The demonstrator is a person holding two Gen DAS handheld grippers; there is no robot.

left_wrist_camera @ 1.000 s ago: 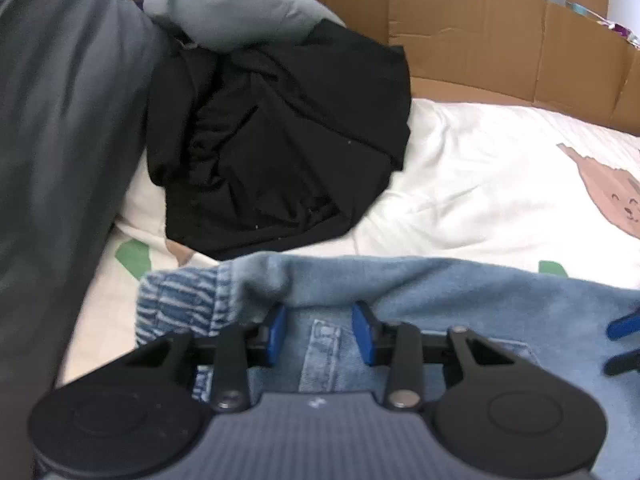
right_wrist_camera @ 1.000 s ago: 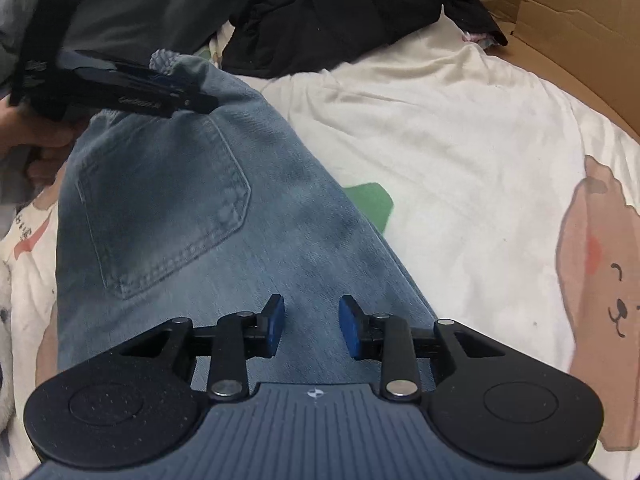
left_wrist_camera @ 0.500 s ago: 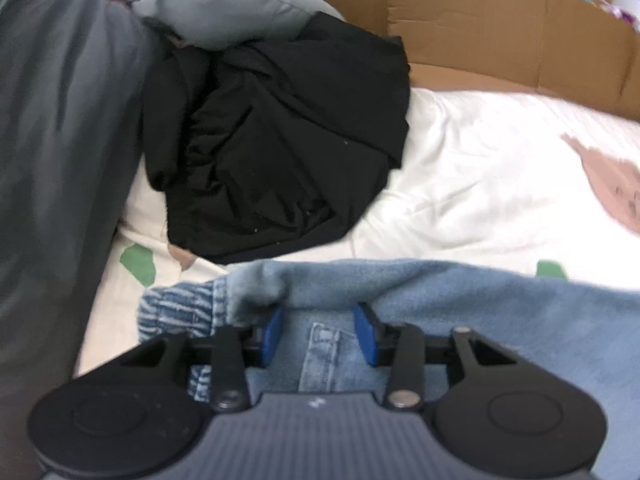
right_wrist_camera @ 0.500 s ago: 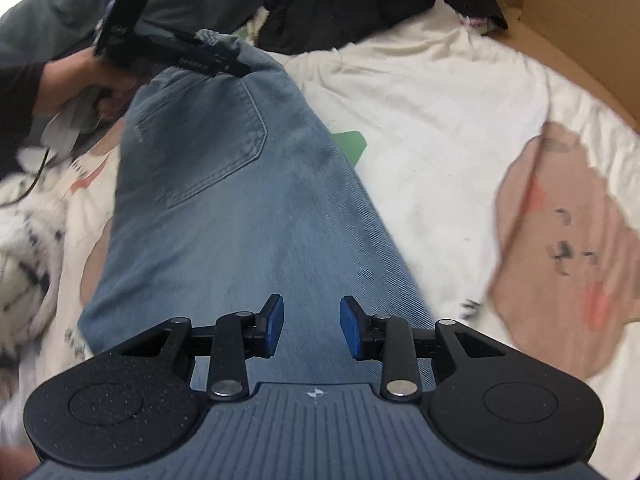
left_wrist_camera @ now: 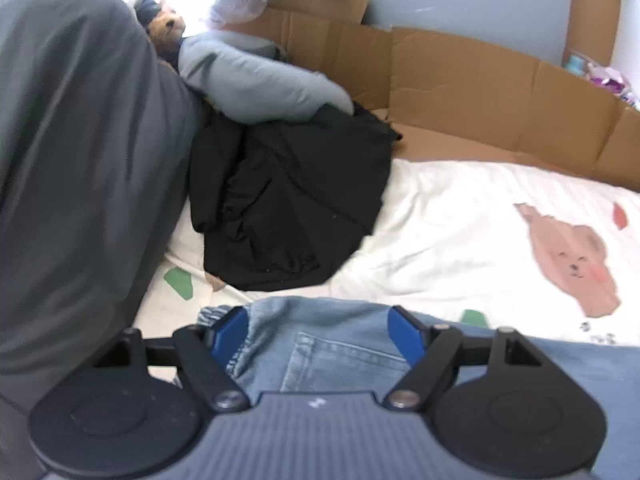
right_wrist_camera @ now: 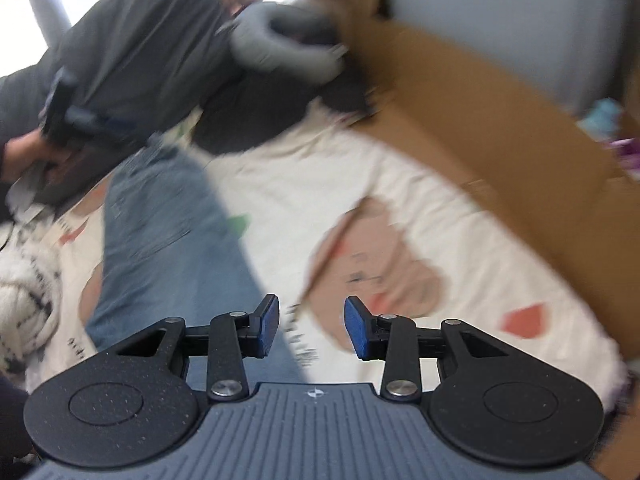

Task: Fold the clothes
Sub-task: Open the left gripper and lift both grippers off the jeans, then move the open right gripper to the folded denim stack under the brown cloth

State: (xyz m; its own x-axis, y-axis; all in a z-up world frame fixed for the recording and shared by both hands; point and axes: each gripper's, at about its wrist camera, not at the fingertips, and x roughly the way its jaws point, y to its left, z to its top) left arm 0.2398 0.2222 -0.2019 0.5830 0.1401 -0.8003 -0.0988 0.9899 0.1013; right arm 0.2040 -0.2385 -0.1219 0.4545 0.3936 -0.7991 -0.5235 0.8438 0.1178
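Observation:
Light blue jeans (left_wrist_camera: 340,356) lie flat on a white bed sheet (left_wrist_camera: 448,216) printed with bears. My left gripper (left_wrist_camera: 317,334) hangs just above the waistband by the back pocket. Its jaws are opening wide, the denim shows between them, and the blue pads do not press on it. In the blurred right wrist view the jeans (right_wrist_camera: 160,240) run down the left side. My right gripper (right_wrist_camera: 313,328) hovers higher, over the edge of the leg and the bear print; its jaws are opening with nothing between them. A hand holds the left gripper (right_wrist_camera: 76,120) at the far end.
A crumpled black garment (left_wrist_camera: 292,200) lies beyond the jeans, with a grey padded item (left_wrist_camera: 256,84) behind it. Cardboard walls (left_wrist_camera: 480,92) line the bed's far side. The person's grey clothing (left_wrist_camera: 80,160) fills the left. A fluffy white throw (right_wrist_camera: 24,292) lies beside the jeans.
My left gripper's jaws spread wide off the waistband and it rose. My right gripper lifted and swung right off the jeans leg toward the bear print, its jaws a little wider.

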